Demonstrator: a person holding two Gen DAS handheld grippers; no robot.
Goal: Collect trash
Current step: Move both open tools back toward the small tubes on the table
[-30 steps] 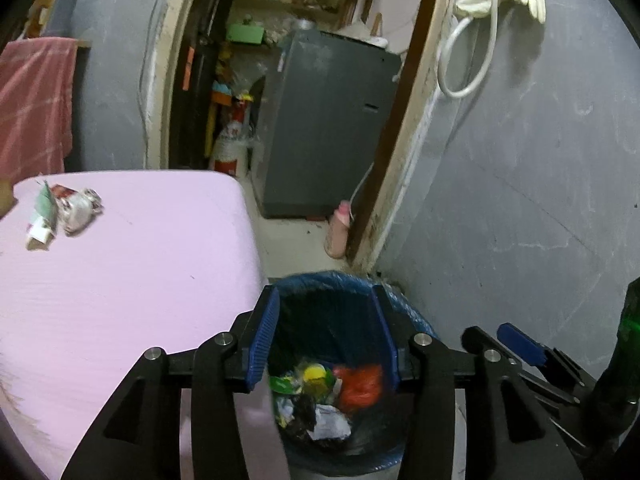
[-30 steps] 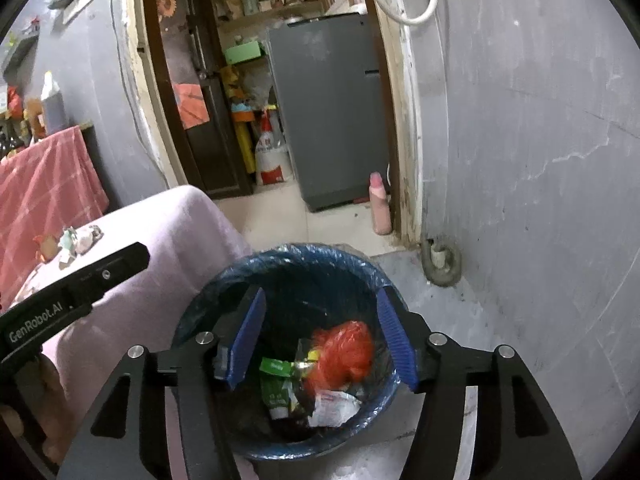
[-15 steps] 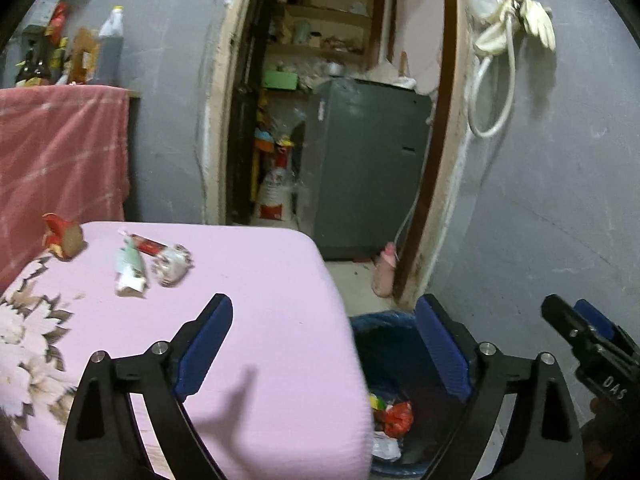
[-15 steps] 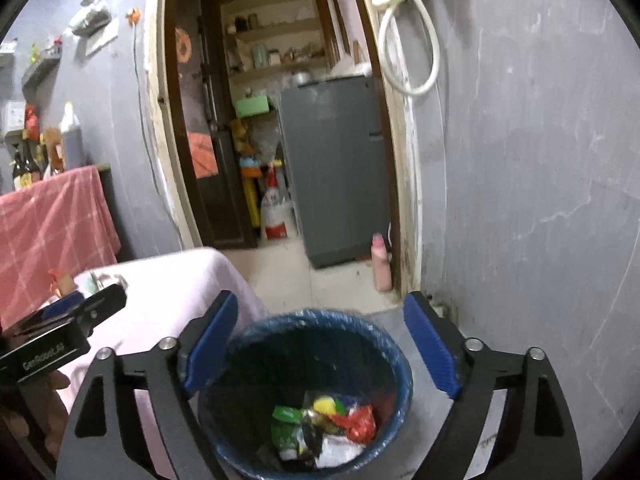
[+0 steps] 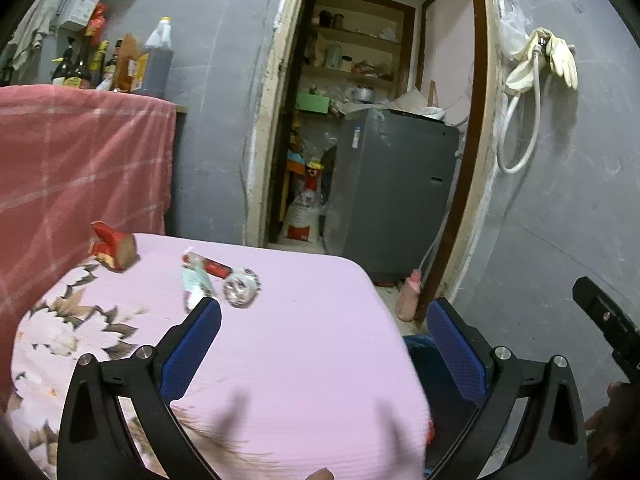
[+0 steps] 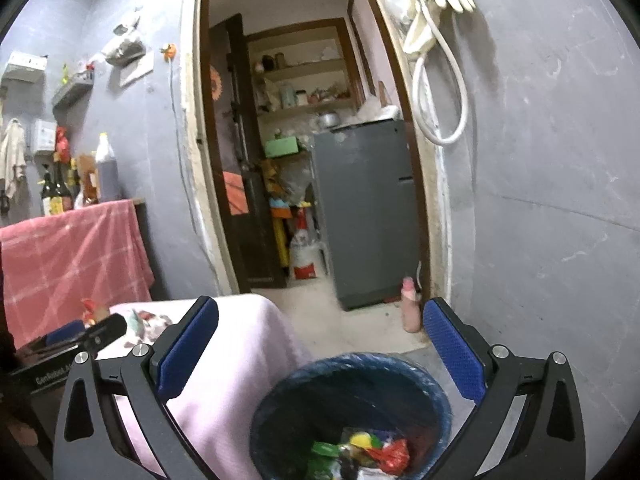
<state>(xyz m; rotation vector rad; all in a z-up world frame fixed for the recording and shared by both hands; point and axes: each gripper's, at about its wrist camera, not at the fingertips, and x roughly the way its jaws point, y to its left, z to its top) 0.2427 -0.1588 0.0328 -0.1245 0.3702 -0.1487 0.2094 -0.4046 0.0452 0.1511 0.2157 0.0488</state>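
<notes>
My left gripper is open and empty above the pink-covered table. On the table's far side lie a crumpled silver wrapper, a pale green and red packet and a red and brown piece. My right gripper is open and empty above the blue bin, which holds several pieces of trash. The bin's edge shows in the left wrist view. The left gripper's body shows at the left of the right wrist view.
A grey fridge stands in the doorway behind the table. A pink bottle stands on the floor by the door frame. A red checked cloth with several bottles on top is at the left. A grey wall is on the right.
Both grippers have risen and tilted up from the bin, and their jaws have opened wider. The left gripper has swung left over the table, bringing the table trash into closer view.
</notes>
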